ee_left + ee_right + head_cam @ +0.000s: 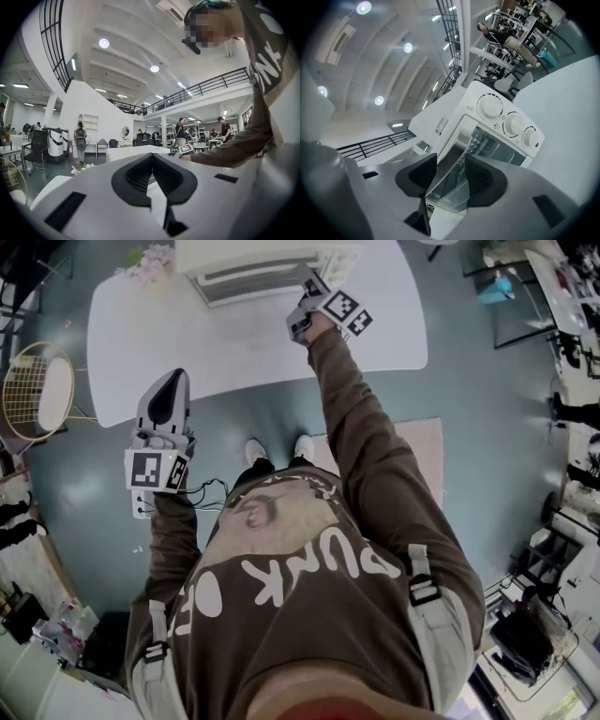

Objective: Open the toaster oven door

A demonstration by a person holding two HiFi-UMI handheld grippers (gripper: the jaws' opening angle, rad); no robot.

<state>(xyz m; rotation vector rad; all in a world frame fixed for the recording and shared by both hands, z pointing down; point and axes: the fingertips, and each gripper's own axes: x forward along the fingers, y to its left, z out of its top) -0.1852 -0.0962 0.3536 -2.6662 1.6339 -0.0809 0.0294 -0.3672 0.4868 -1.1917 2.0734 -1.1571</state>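
Observation:
A white toaster oven (253, 263) stands at the far edge of the white table (187, 343). Its glass door (248, 285) hangs swung down and outward. My right gripper (309, 292) is at the oven's front right corner. In the right gripper view the tilted door (450, 185) runs through the gap between the jaws of the right gripper (451, 165), which stand wide apart without pressing on it. Three knobs (490, 107) show on the oven's panel (506, 136). My left gripper (172, 381) hovers beside the table's near left edge. In its own view the left gripper (152, 161) is shut on nothing.
Pale flowers (150, 261) lie on the table's far left corner. A round wire chair (37, 390) stands on the floor to the left. A pinkish rug (422, 456) lies under my right side. Desks and several people (180, 131) fill the hall beyond.

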